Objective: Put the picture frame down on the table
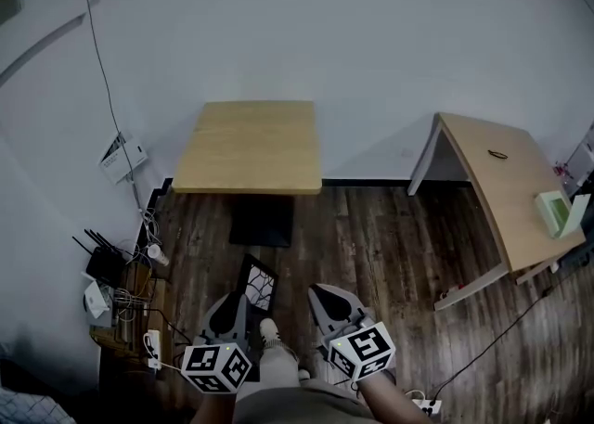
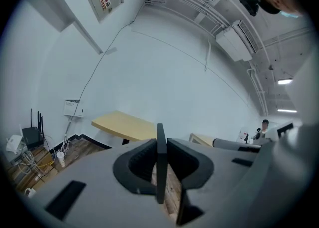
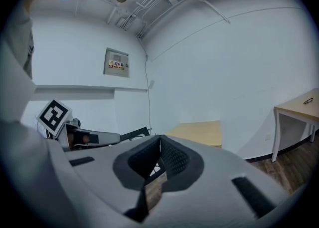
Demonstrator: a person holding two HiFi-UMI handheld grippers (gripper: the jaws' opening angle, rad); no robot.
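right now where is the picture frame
Head view, low left of centre: the thin black picture frame is clamped in the left tool, short of the light wooden table.

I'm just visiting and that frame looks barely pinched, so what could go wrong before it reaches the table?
1. Only the left gripper clamps the picture frame, by its thin edge, so it might swing or slip out.
2. The table stands well ahead across the wooden floor, so a drop on the way could damage the frame.
3. A power strip and cables lie at the left, a possible trip.
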